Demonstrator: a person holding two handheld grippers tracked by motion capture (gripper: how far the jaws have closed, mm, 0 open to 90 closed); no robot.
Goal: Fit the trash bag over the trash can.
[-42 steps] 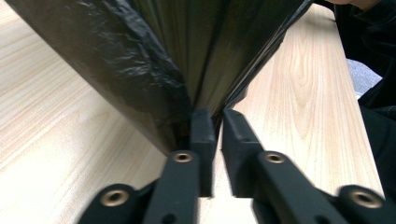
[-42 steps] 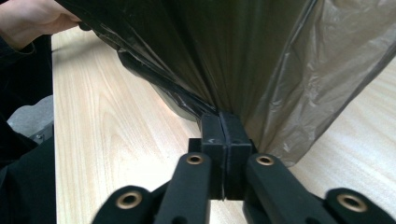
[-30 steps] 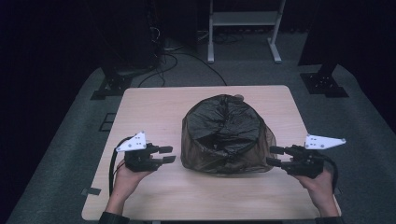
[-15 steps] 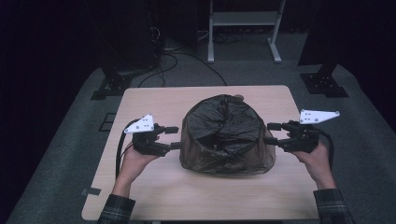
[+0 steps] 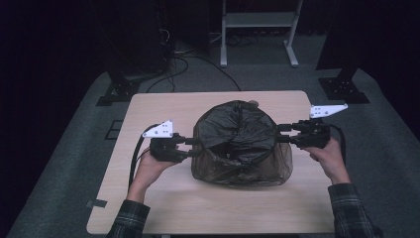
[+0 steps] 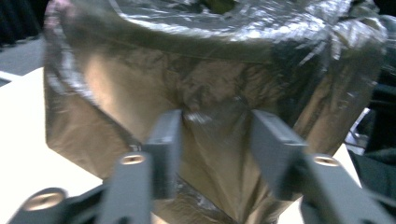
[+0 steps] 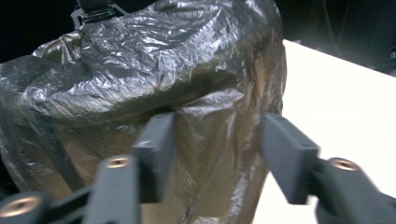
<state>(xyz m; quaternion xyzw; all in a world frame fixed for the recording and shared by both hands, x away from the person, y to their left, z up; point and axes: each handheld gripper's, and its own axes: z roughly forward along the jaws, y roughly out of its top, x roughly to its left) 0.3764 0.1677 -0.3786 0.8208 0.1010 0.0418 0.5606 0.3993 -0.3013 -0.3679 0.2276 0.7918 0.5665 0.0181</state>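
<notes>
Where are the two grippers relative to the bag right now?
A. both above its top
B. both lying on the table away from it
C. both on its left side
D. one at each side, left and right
D: the left gripper meets the bag at its left side, the right gripper at its right.

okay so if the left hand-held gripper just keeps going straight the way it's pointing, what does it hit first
The dark plastic bag. The left hand-held gripper points straight at its side, jaws just closing, a fold of film between them. Whether the pads already press it is unclear.

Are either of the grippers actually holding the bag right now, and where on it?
Both grippers reach the bin bag at opposite sides near its rim, film between the jaws; a firm pinch cannot be told.
</notes>
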